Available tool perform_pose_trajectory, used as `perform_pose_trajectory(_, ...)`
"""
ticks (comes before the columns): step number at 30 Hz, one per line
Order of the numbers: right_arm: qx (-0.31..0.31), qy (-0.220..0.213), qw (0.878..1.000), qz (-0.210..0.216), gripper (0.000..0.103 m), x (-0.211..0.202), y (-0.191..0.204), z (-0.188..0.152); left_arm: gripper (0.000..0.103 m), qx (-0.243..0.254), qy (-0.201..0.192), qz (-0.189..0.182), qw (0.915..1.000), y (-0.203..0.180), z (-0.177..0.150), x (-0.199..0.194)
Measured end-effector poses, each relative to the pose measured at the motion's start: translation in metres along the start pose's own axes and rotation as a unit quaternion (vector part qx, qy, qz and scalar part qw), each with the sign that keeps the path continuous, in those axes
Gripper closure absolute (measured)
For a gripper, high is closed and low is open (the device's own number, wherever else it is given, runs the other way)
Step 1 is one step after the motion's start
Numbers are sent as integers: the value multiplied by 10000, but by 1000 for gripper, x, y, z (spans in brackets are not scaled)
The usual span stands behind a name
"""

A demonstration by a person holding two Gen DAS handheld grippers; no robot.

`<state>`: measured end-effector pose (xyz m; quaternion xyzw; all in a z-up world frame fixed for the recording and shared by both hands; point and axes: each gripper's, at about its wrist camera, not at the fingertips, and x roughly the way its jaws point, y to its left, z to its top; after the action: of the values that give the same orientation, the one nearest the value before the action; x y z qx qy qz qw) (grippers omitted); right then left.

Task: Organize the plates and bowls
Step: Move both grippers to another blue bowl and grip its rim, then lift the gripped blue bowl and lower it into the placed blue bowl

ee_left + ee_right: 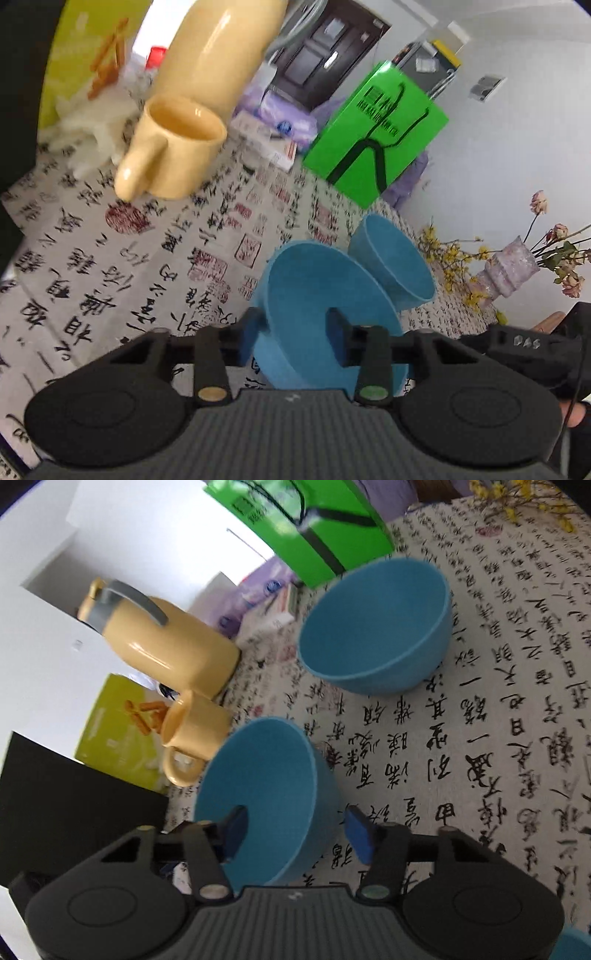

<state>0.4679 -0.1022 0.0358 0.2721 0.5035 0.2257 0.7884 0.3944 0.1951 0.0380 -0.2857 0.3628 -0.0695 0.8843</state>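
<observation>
Two blue bowls sit over a calligraphy-print tablecloth. In the left wrist view my left gripper (293, 334) has one finger outside and one inside the rim of the near blue bowl (317, 280), gripping its wall and holding it tilted. The second blue bowl (391, 262) sits just beyond it. In the right wrist view my right gripper (295, 829) straddles the rim of a near blue bowl (266, 775), jaws wide, one finger inside and one outside, apart from the wall. The other blue bowl (376, 627) stands farther away.
A yellow mug (177, 147) and a tall yellow thermos (221, 48) stand at the far left, also in the right wrist view, mug (195, 727) and thermos (162, 646). A green bag (376, 129) stands behind. A vase of dried flowers (513, 266) is at the right.
</observation>
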Motion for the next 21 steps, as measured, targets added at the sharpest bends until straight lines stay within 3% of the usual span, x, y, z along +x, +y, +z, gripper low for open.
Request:
perform_pose_trajectory(3,-25,94,9999,-119,70,12,-2,4,83,20,33,52,10000,2,3,7)
perform_pose_trajectory(6,-21,69,9997,-239,81,18,-6,8,87,-6,33,25,10000,5,7,11)
perform_pose_trajectory(15,-54,60,9995,-292,80,26,-5,12,90,-256,81,-15,9996,13,15,16)
perform_pose_trajectory(21,-400,-119,9987,-301,85,12,9,1,90,-48,-244,48,9997,-3,5,-14)
